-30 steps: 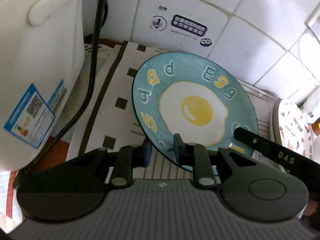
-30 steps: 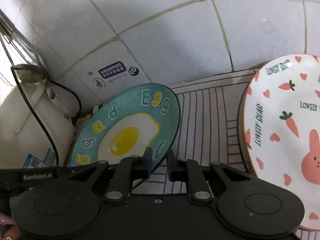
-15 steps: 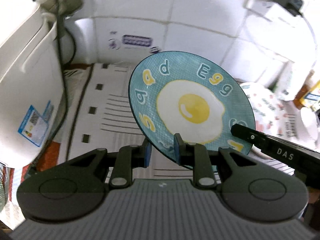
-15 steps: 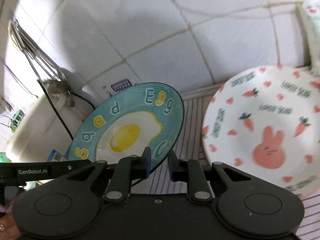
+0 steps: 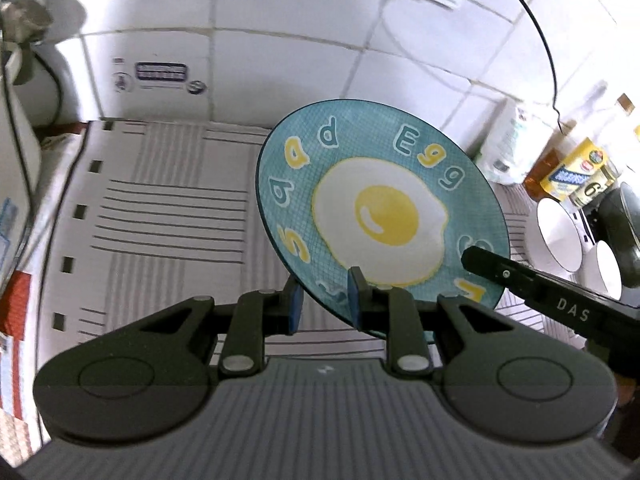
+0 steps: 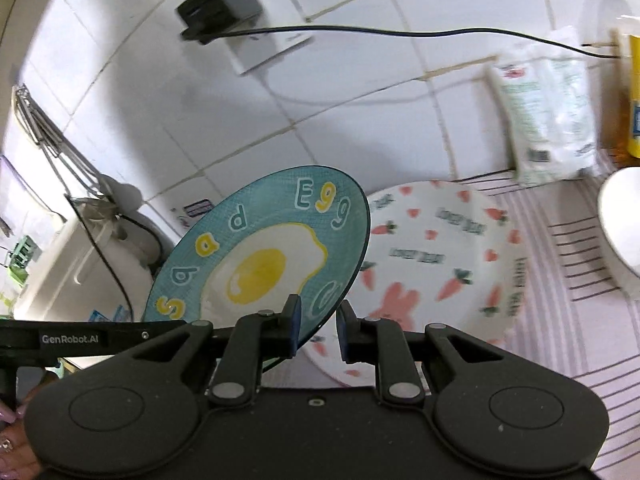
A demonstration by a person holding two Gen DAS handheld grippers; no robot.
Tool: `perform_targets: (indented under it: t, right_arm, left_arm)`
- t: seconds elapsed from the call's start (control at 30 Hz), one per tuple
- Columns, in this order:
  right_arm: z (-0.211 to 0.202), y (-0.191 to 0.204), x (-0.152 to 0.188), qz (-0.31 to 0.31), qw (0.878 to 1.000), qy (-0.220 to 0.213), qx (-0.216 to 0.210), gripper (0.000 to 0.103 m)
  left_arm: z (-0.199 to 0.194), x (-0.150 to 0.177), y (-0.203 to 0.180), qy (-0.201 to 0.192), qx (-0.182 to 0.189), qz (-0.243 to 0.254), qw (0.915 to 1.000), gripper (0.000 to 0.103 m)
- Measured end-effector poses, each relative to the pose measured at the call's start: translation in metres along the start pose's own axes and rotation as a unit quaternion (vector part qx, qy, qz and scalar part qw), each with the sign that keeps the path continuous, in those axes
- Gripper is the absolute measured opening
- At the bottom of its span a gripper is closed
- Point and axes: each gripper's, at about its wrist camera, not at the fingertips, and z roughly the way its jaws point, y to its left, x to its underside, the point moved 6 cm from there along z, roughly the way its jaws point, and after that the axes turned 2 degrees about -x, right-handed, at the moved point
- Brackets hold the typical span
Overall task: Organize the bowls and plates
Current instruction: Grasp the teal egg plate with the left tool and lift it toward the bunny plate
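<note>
Plate: egg plate (image 5: pixel 380 216), teal with a fried-egg print, is held tilted above the striped mat (image 5: pixel 168 208), clear of it, over the middle of the worktop near the tiled back wall.
Left gripper (image 5: pixel 323 300): jaws closed on the plate's lower rim, blue pads pressing both faces.
Right gripper (image 6: pixel 318 322): jaws narrowed around the plate's lower right rim; the left pad lies on the face, the right pad seems to touch the underside, so it reads as a grip.
Step in hand: two-handed carry of the egg plate, likely rightward to stack on the rabbit plate (image 6: pixel 436 264).
Doing it well: keep both grips level with each other so the rim does not twist out; bring the plate flat before lowering; centre it over the rabbit plate and set it down gently, ceramic on ceramic.
Left side: white appliance (image 5: pixel 16 152) with a dark cord at the worktop's left edge, well apart from the path.
Right side: white bowls (image 5: pixel 560 236), a dark pot (image 5: pixel 624 232) and bottles (image 5: pixel 576 168) crowd the right end; a plastic bag (image 6: pixel 548 116) leans on the wall.
In the way: black cable (image 6: pixel 400 33) hangs across the wall above; the nearest bowl (image 6: pixel 620 220) sits just beside the rabbit plate, so little room for swinging wide.
</note>
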Motion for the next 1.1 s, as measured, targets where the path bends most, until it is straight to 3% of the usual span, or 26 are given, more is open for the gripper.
perform_targets:
  t: [0.27, 0.53, 0.67, 1.1]
  right_arm:
    - [-0.015, -0.041, 0.0, 0.015, 1.0, 0.018, 0.01, 0.024]
    - [-0.015, -0.074, 0.001, 0.026, 0.999, 0.036, 0.014, 0.024]
    - [-0.013, -0.08, -0.004, 0.015, 0.998, 0.052, 0.018, 0.024]
    - [-0.001, -0.087, -0.016, -0.025, 0.995, 0.096, 0.03, 0.024]
  left_arm:
    - [0.025, 0.003, -0.03, 0.037, 0.014, 0.002, 0.9992, 0.021]
    - [0.045, 0.005, -0.05, 0.065, 0.0, -0.009, 0.9978, 0.022]
    - [0.054, 0.005, -0.051, 0.093, -0.008, -0.035, 0.995, 0.023]
    - [0.065, 0.006, -0.059, 0.118, -0.033, -0.055, 0.9909, 0.028]
